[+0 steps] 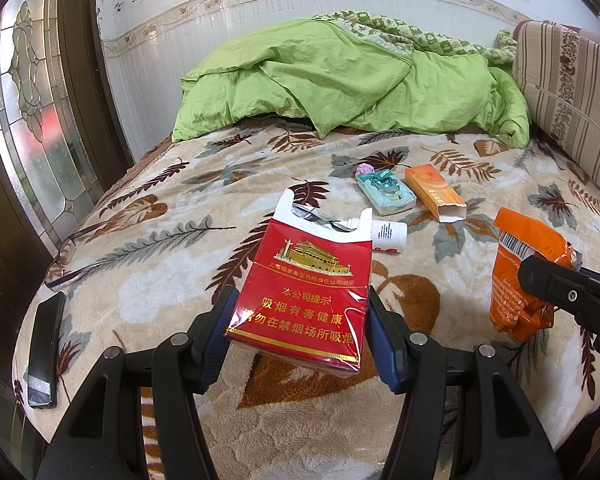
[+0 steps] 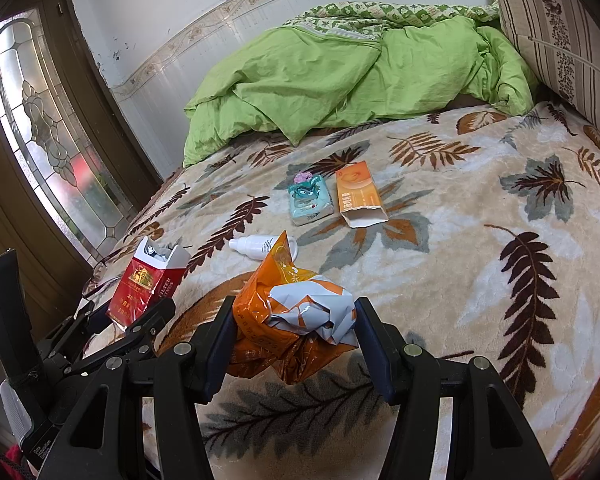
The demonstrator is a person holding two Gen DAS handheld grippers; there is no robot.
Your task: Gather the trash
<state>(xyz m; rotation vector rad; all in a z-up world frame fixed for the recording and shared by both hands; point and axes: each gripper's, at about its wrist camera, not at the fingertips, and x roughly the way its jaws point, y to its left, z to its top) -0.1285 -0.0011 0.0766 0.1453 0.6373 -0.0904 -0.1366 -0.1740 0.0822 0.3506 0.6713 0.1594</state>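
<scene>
My left gripper (image 1: 298, 328) is shut on a red cigarette pack (image 1: 304, 296) with its top torn open, held above the leaf-patterned blanket (image 1: 180, 200). In the right wrist view my right gripper (image 2: 294, 338) is shut on a crumpled orange snack bag (image 2: 284, 320). That bag (image 1: 520, 264) also shows at the right of the left wrist view, and the pack (image 2: 144, 284) at the left of the right wrist view. On the bed lie a white bottle (image 1: 388, 234), an open orange carton (image 1: 434, 192) and a teal tissue packet (image 1: 384, 192).
A black phone (image 1: 46, 348) and a pair of glasses (image 1: 66, 258) lie near the bed's left edge. A rumpled green duvet (image 1: 340, 76) fills the back. A striped cushion (image 1: 568, 92) stands at the right, a glass-panelled door (image 1: 28, 120) at the left.
</scene>
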